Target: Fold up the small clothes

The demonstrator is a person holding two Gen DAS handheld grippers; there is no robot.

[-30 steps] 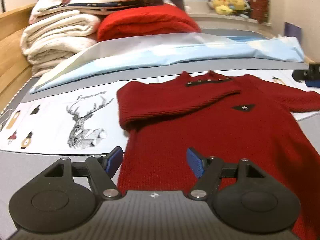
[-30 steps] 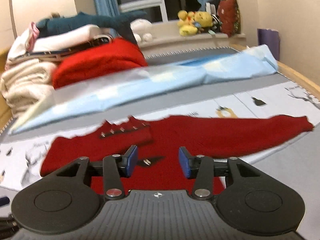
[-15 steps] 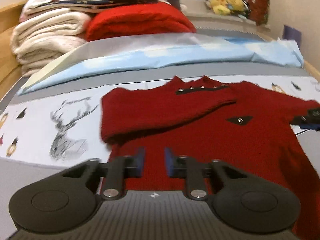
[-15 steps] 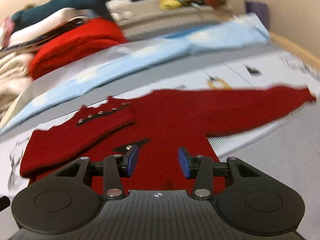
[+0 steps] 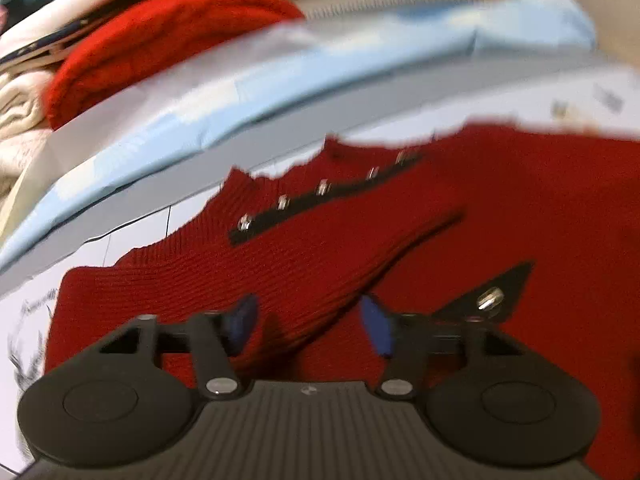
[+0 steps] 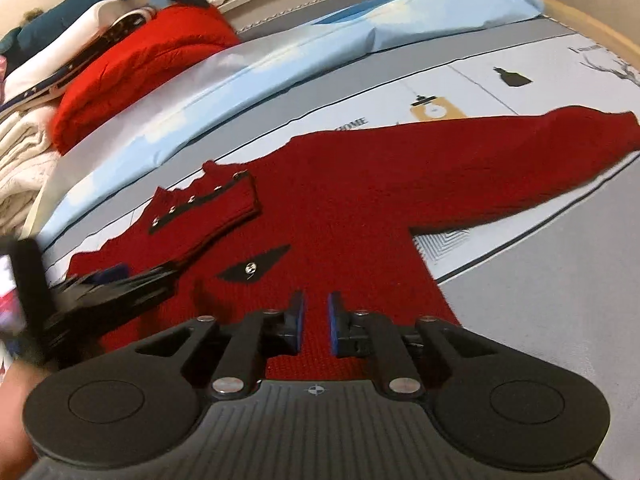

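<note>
On the bed [image 6: 540, 300], the sweater [image 6: 360, 208] is lying flat, one sleeve folded across its chest. Over that sleeve, the left gripper [image 5: 308, 324] is hovering, fingers spread wide, gripping nothing. Near the sweater's hem, the right gripper [image 6: 316, 320] is sitting with fingers nearly closed, a narrow gap showing.

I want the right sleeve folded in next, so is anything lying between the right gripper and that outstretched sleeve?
Nothing visible does. From the right gripper, poised over the red sweater near its hem, only bare knit runs up to the outstretched sleeve. The left gripper sits on the opposite side, by the folded sleeve.
</note>
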